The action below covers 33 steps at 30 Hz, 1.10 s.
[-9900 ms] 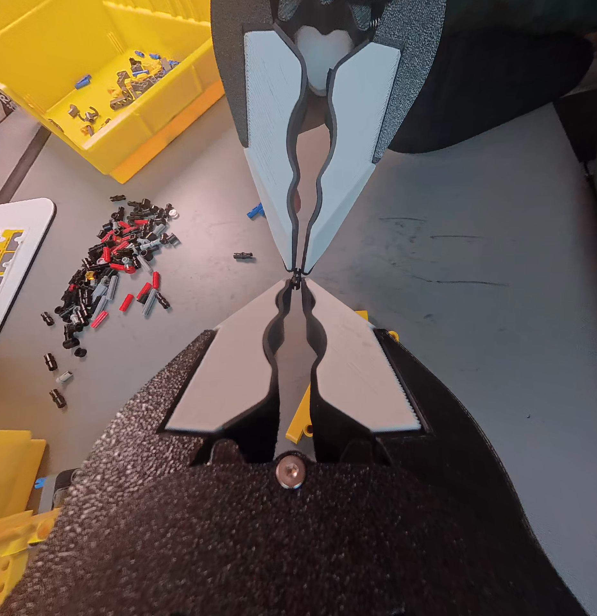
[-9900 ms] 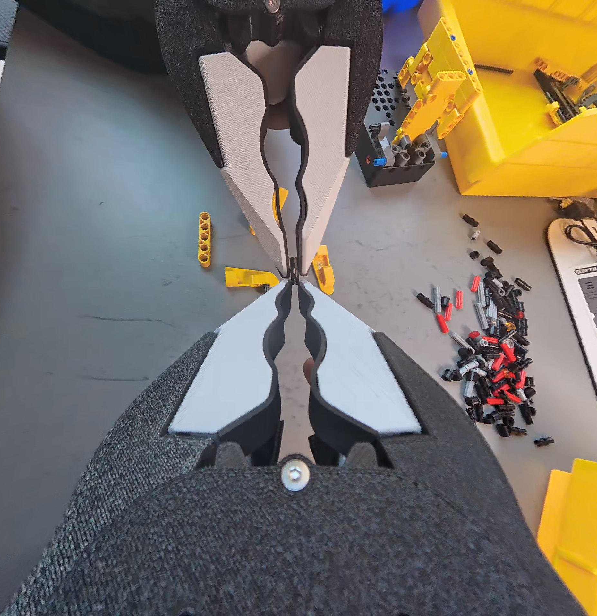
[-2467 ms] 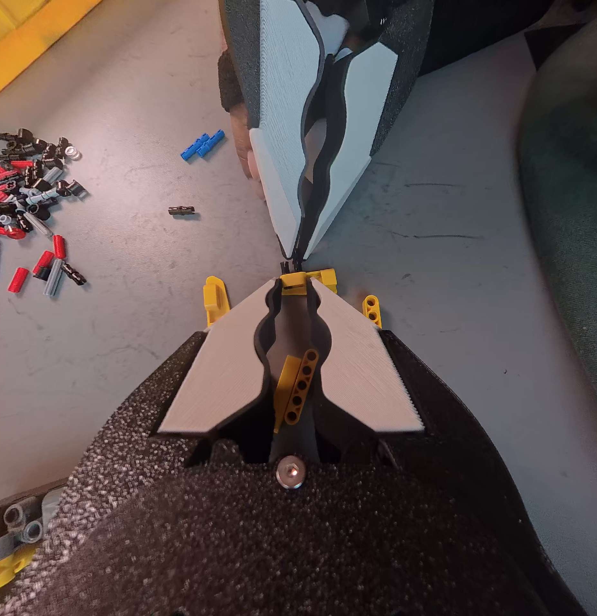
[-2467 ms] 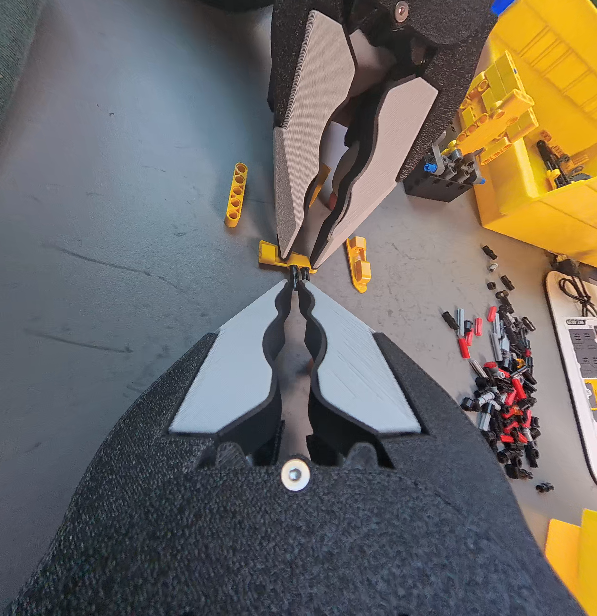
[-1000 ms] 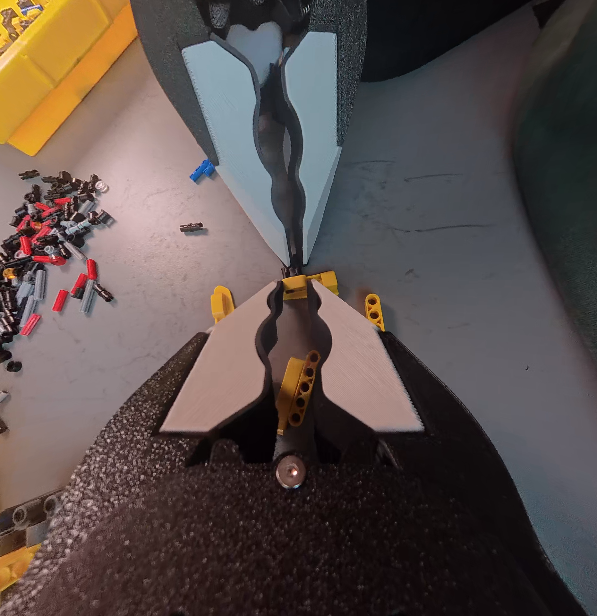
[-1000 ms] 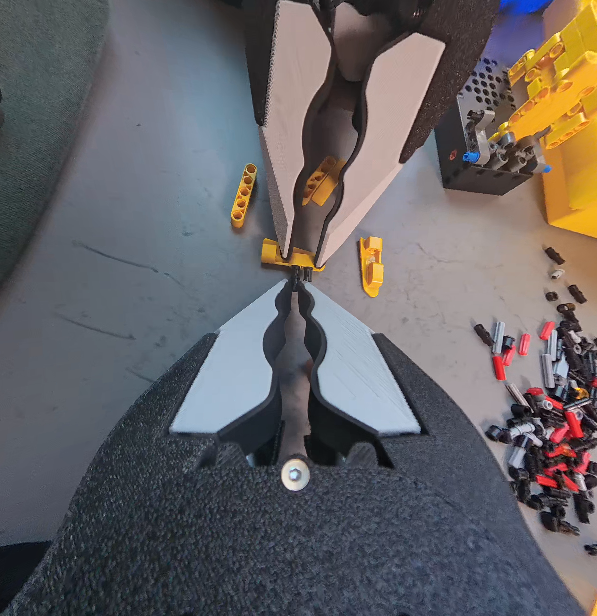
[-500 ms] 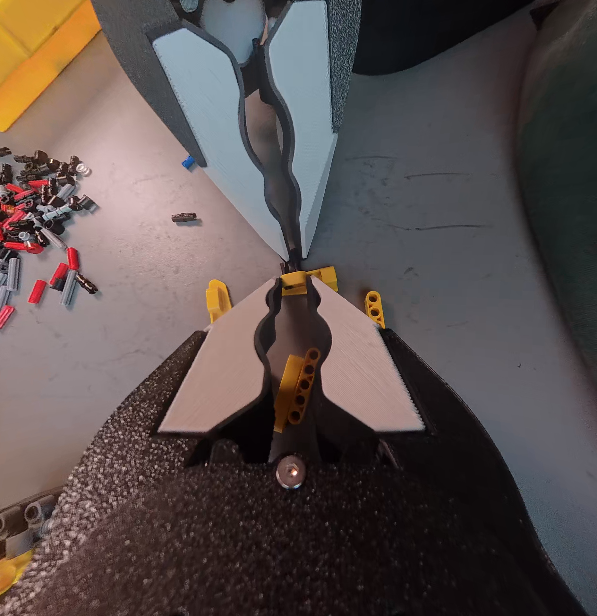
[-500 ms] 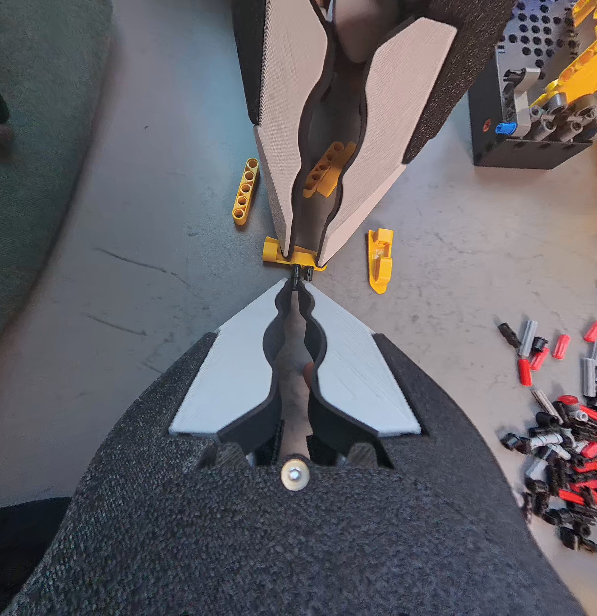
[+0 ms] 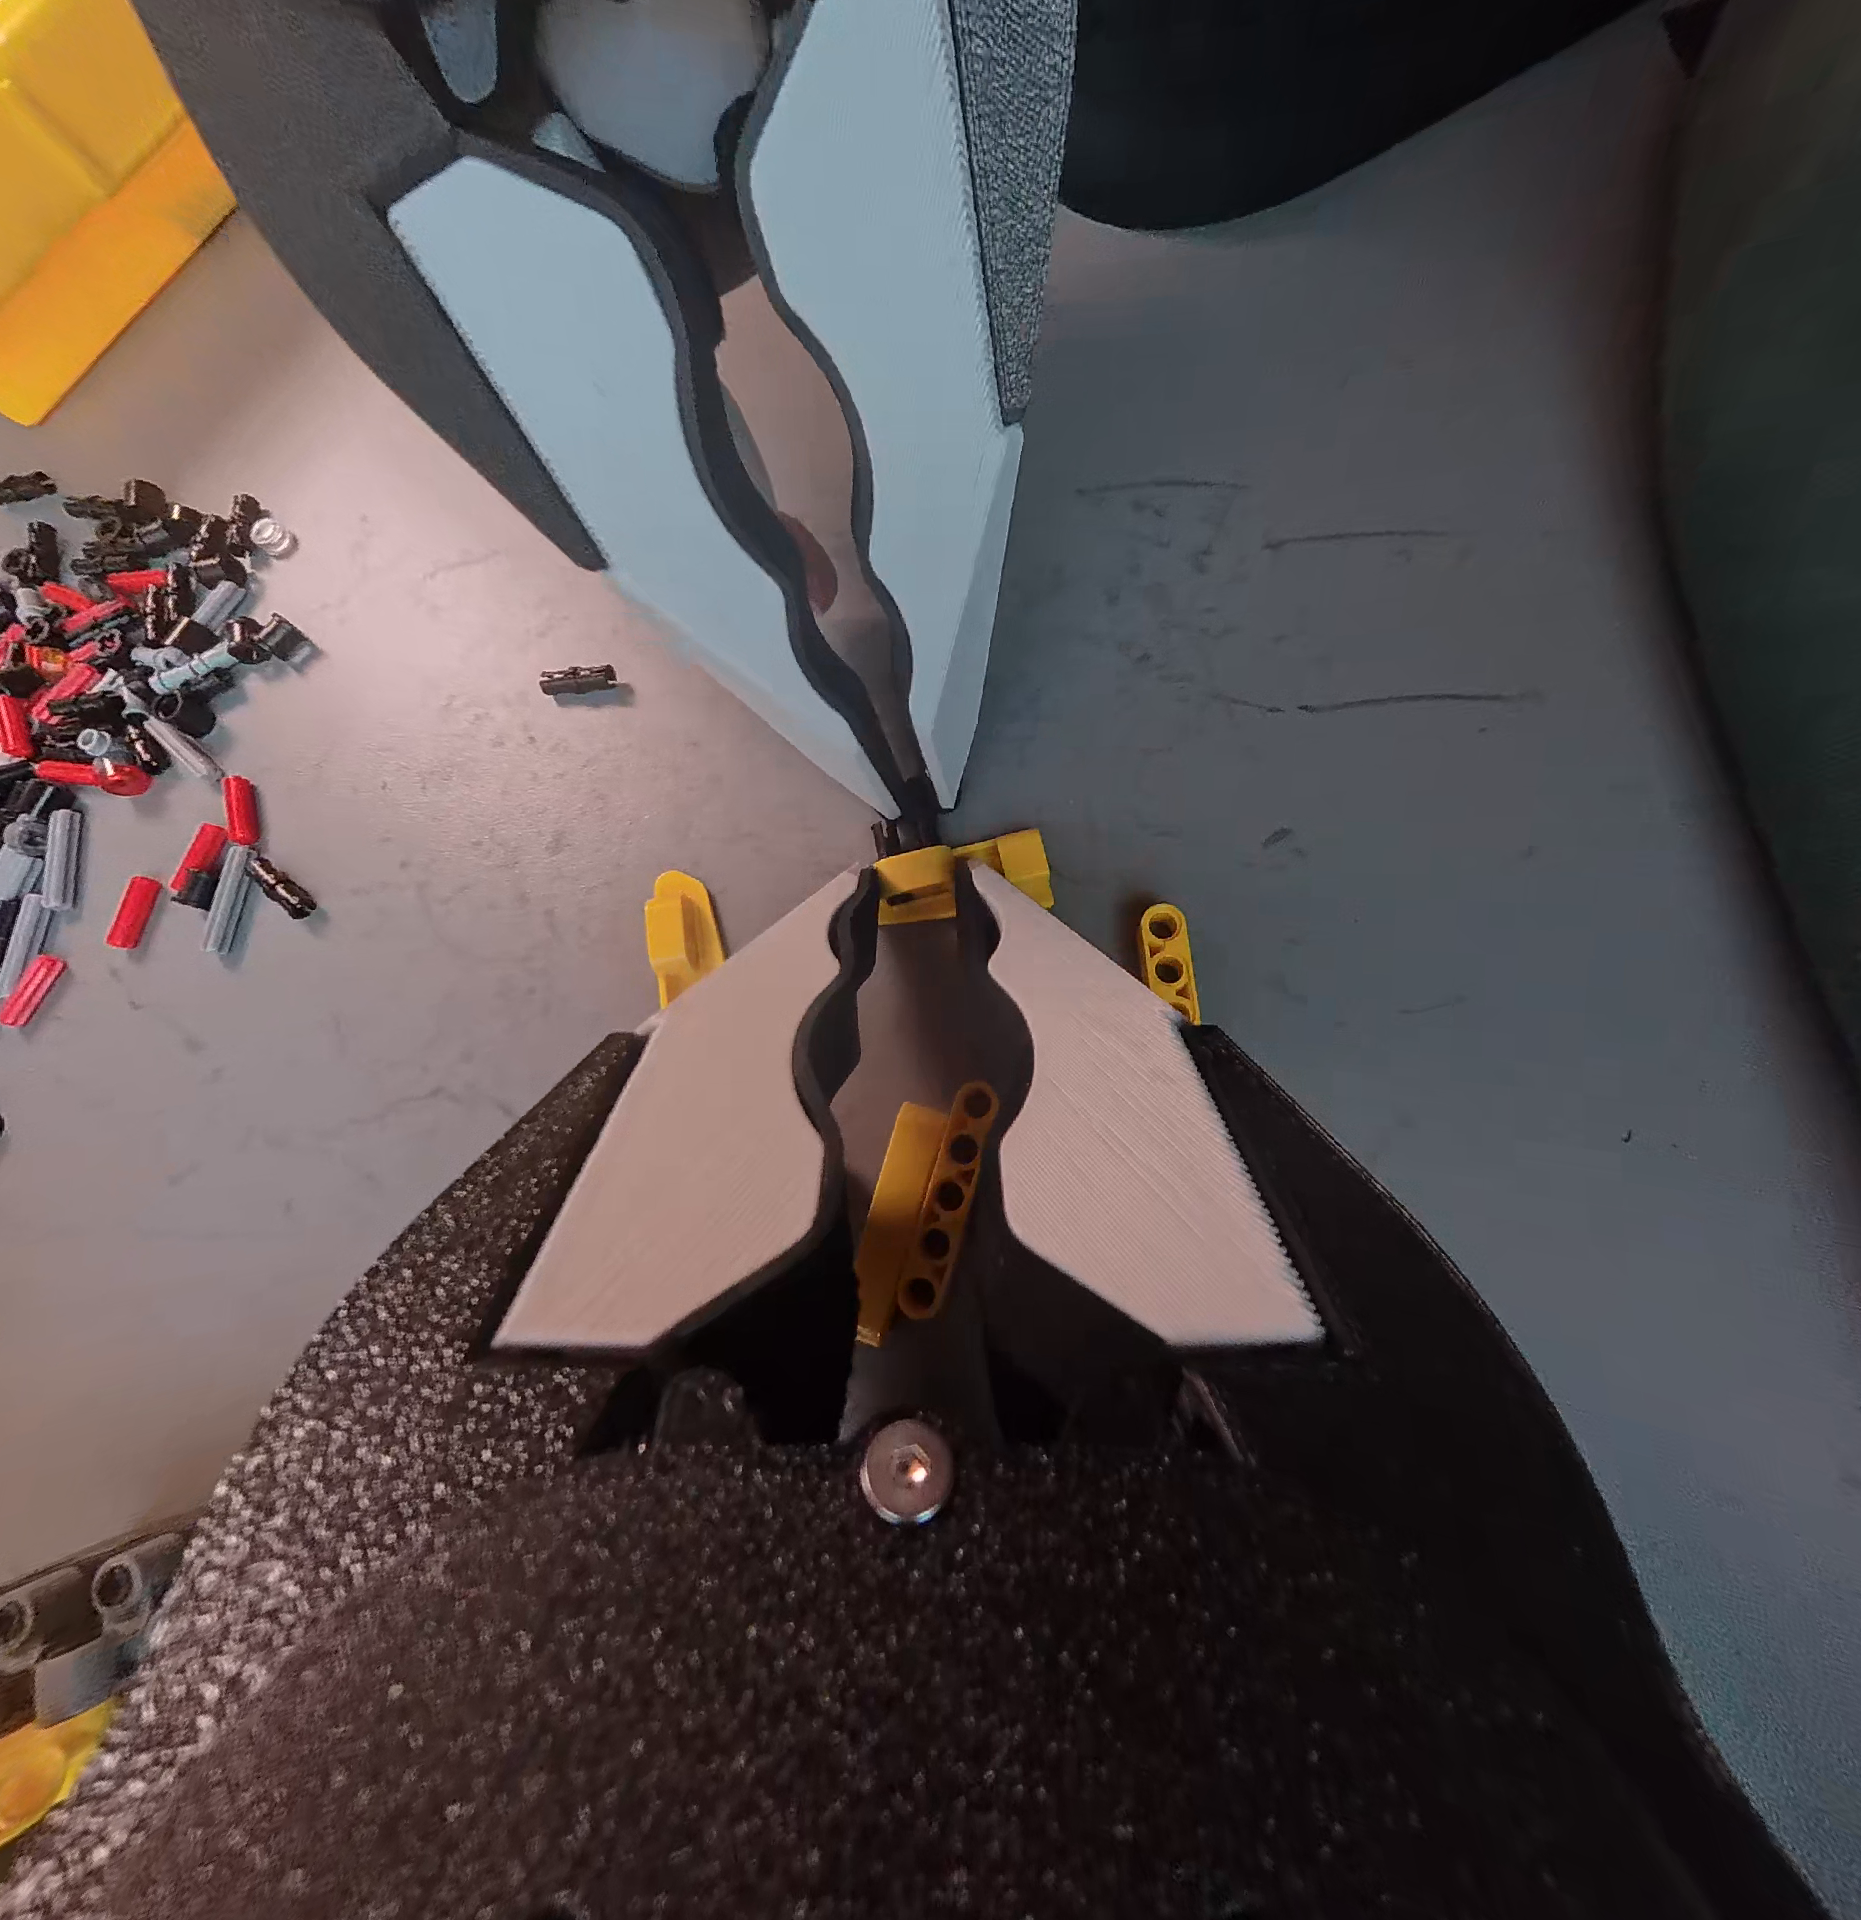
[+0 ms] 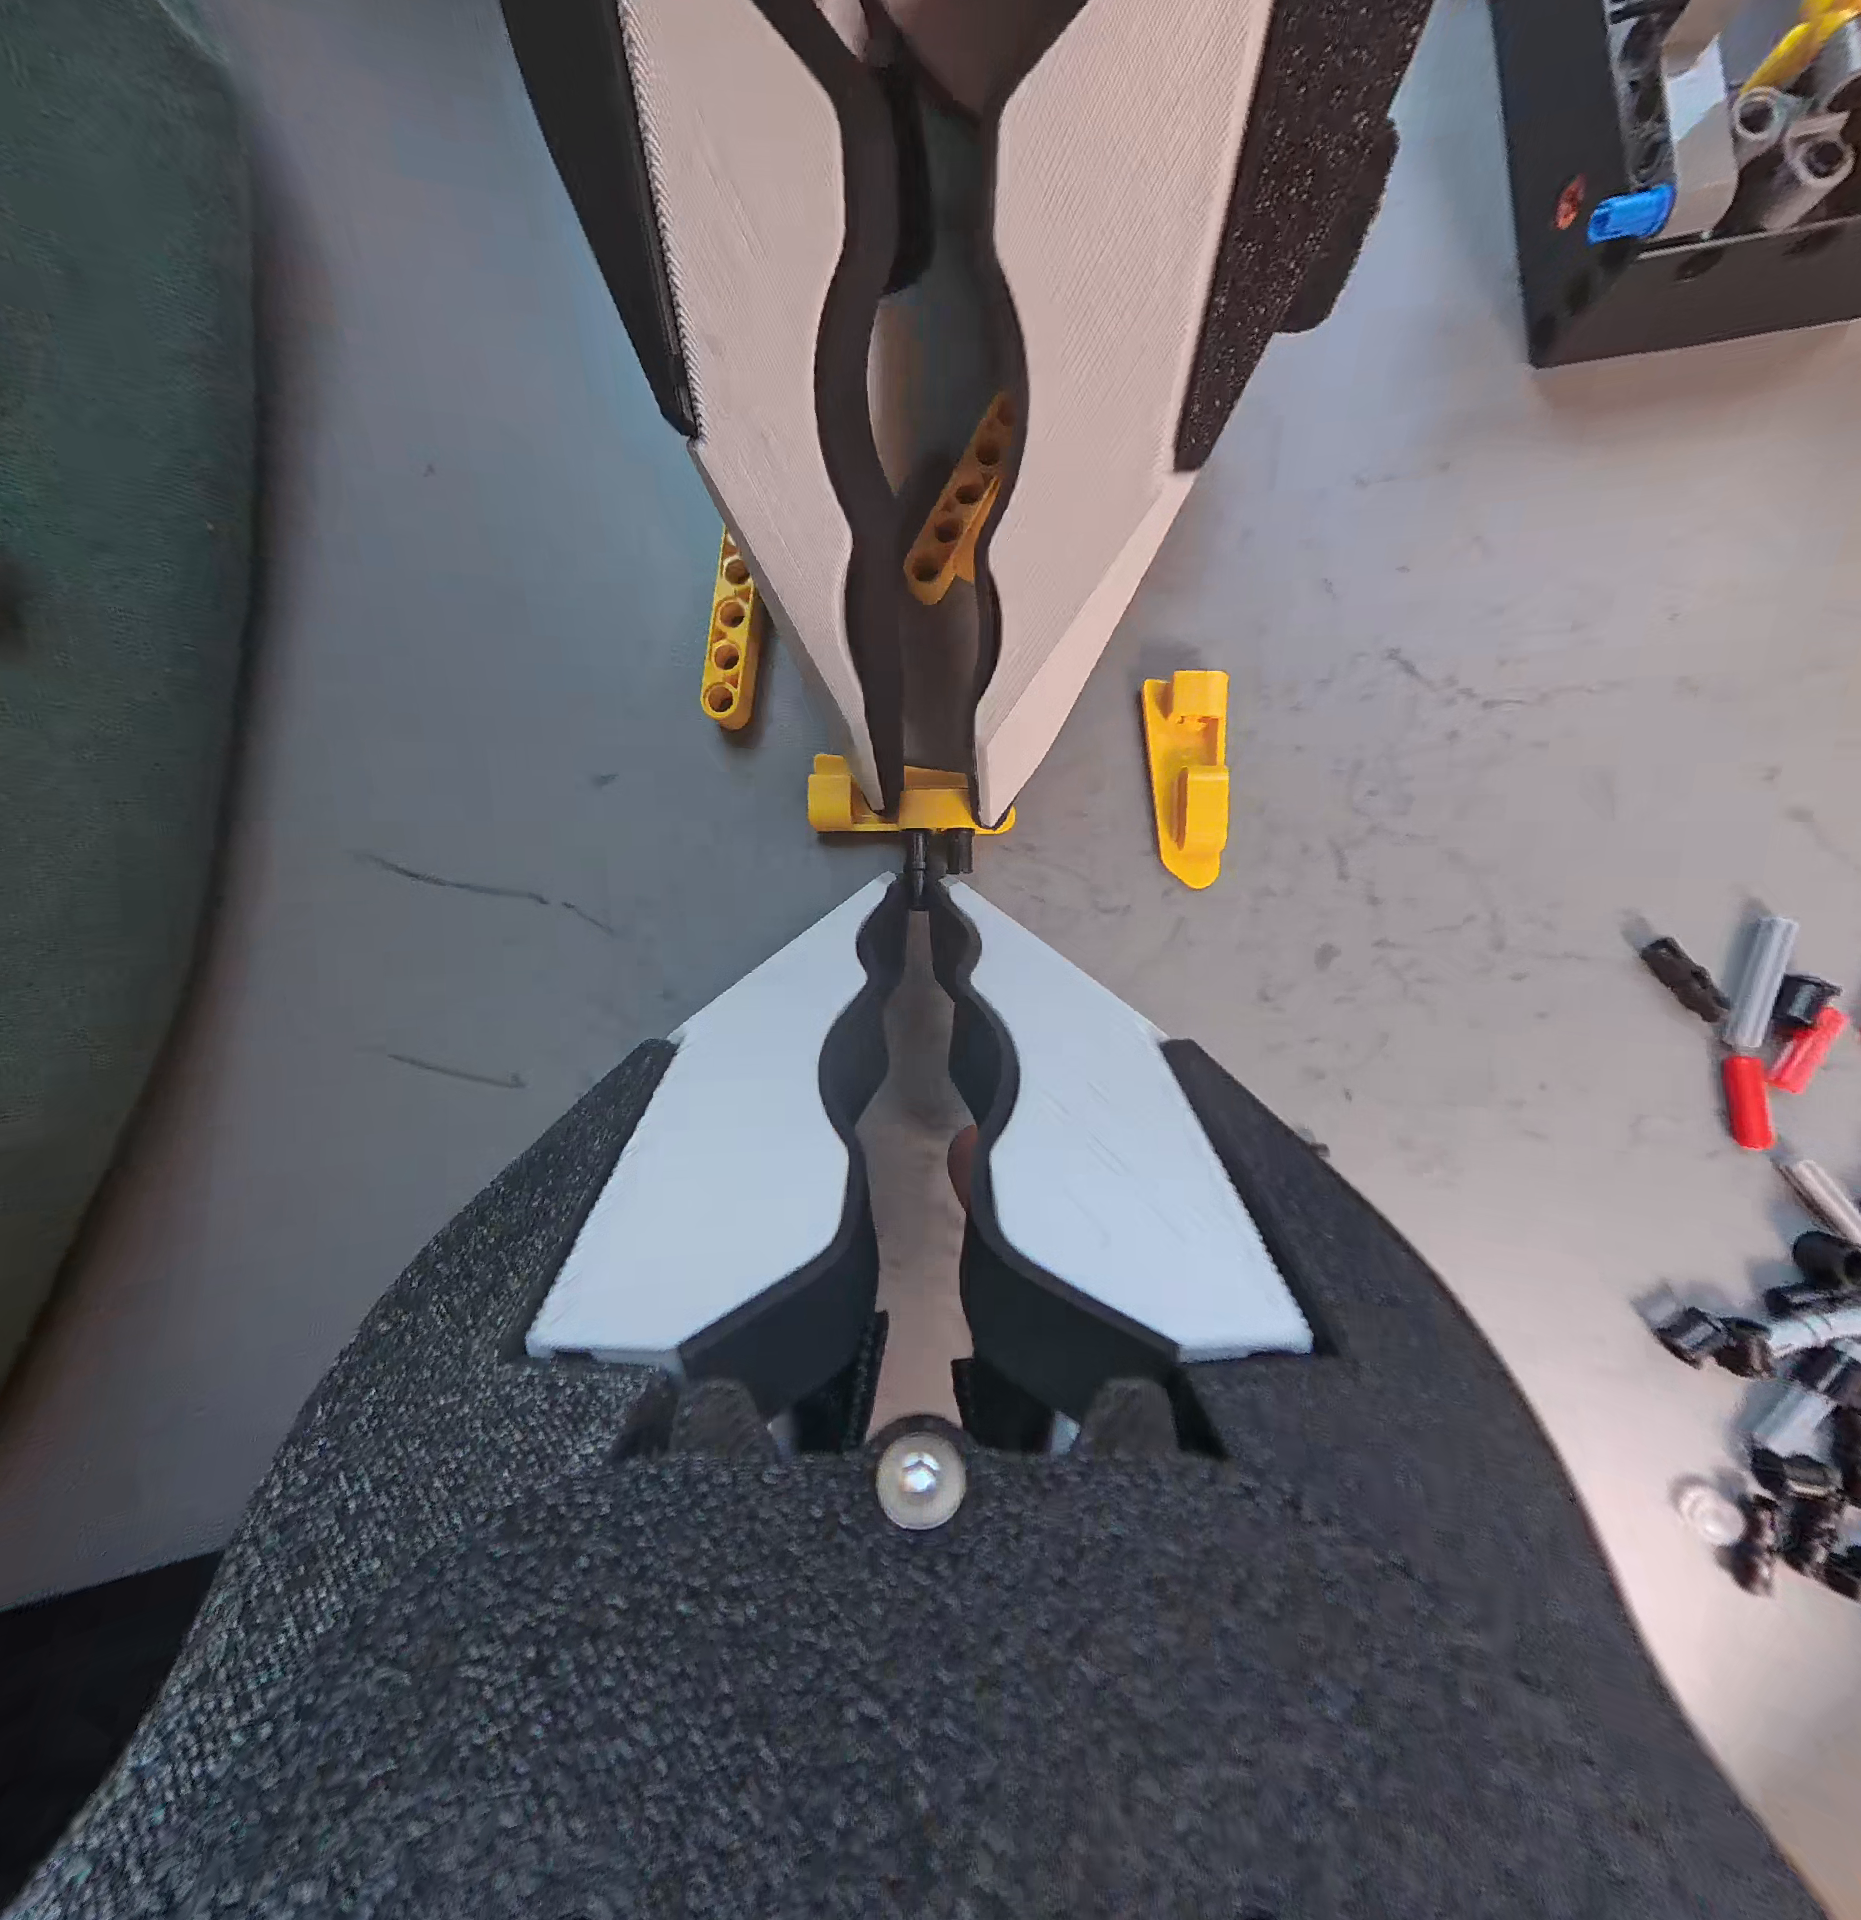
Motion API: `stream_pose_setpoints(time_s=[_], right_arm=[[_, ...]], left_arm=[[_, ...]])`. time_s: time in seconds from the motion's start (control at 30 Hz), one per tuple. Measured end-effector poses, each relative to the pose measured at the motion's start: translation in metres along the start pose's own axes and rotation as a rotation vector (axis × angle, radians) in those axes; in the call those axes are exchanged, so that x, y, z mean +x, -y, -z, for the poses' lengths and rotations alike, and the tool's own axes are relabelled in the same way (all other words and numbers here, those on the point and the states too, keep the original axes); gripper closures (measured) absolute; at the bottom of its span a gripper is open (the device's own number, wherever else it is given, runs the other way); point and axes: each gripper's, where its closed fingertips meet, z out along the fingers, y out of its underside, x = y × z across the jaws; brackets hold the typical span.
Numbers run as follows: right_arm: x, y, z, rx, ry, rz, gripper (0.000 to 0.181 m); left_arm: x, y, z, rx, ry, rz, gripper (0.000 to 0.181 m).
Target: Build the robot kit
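While our left tongs are pinching a small yellow bracket between nearly closed tips just above the grey table, our right tongs are clamping a tiny black pin, closed tight, and pressing it against the bracket's near edge. We are seeing a yellow holed beam lying left of the bracket, a yellow clip to its right, and a pile of pins farther off.

Hobby or lab workbench, scuffed grey tabletop, yellow parts bin, heap of small black, red, grey building-toy pins, loose yellow beams
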Motion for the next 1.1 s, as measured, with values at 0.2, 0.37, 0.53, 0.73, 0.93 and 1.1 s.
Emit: stream_pose_setpoints(time_s=[0.2, 0.37, 0.53, 0.73, 0.93, 1.1], right_arm=[[-0.0011, 0.0071, 0.0040, 0.109, -0.019, -0.013, 0.179], [-0.0005, 0.0023, 0.0017, 0.112, -0.028, 0.045, 0.178], [-0.0004, 0.0008, 0.0001, 0.110, -0.076, 0.138, 0.178], [-0.0002, 0.0018, 0.0012, 0.172, -0.115, 0.146, 0.178], [0.0004, 0.0021, 0.0017, 0.186, -0.137, 0.131, 0.178], [0.0014, 0.0019, 0.0012, 0.178, -0.157, 0.114, 0.178]], left_arm=[[0.0001, 0.0000, 0.0000, 0.000, -0.002, 0.000, 0.168], [0.0002, 0.0000, 0.0001, 0.001, -0.010, 0.007, 0.168], [0.0007, -0.0006, 0.0004, 0.001, -0.018, 0.008, 0.167], [0.0006, -0.0008, 0.0005, 0.000, -0.030, 0.020, 0.167], [0.0006, -0.0011, 0.0006, 0.000, -0.027, 0.014, 0.167], [0.0002, -0.0012, 0.0008, 0.000, -0.019, 0.006, 0.167]])
